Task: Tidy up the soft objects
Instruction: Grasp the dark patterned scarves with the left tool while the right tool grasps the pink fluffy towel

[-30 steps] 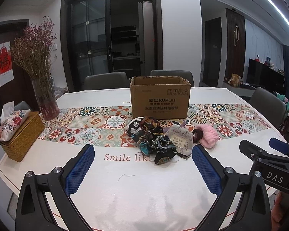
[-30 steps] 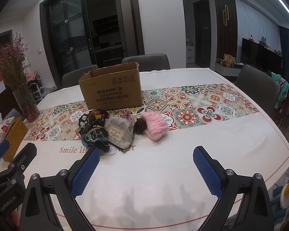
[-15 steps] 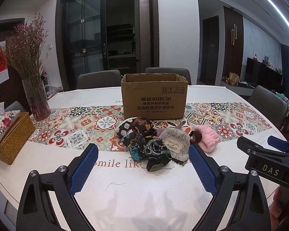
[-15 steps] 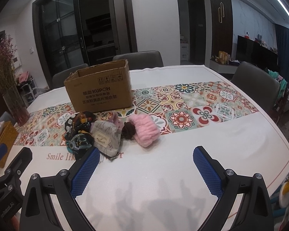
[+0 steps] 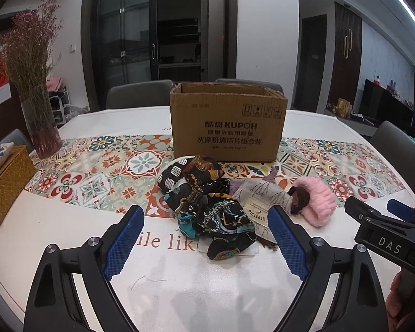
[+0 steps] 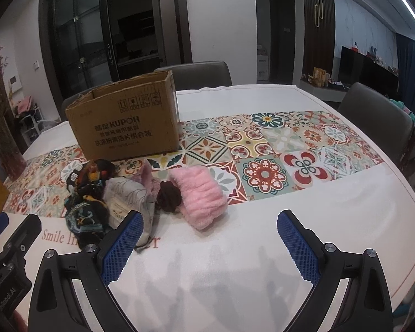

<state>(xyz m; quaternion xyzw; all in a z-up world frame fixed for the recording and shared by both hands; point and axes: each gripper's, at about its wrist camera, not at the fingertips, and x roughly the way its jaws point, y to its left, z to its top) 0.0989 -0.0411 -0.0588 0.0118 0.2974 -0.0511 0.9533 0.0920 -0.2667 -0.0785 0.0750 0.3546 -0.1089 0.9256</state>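
Note:
A pile of soft things lies on the table in front of an open cardboard box point(image 5: 227, 124): a dark patterned scarf bundle point(image 5: 207, 207), a grey printed pouch point(image 5: 260, 207), a dark brown scrunchie point(image 5: 298, 199) and a fluffy pink band point(image 5: 315, 202). My left gripper point(image 5: 206, 238) is open, just short of the scarf bundle. My right gripper point(image 6: 210, 240) is open, just short of the pink band point(image 6: 199, 196), with the pouch point(image 6: 130, 202) and scarf bundle point(image 6: 85, 202) to its left. The box point(image 6: 124, 127) stands behind them.
A vase of dried flowers point(image 5: 38, 102) and a wicker tissue box point(image 5: 5, 182) stand at the table's left. Grey chairs point(image 6: 376, 119) surround the table. A patterned runner point(image 6: 276, 149) crosses the white table. The right gripper shows at the right of the left wrist view point(image 5: 387, 235).
Both grippers have moved forward toward the pile, which now looks larger and closer. Both stay open and empty.

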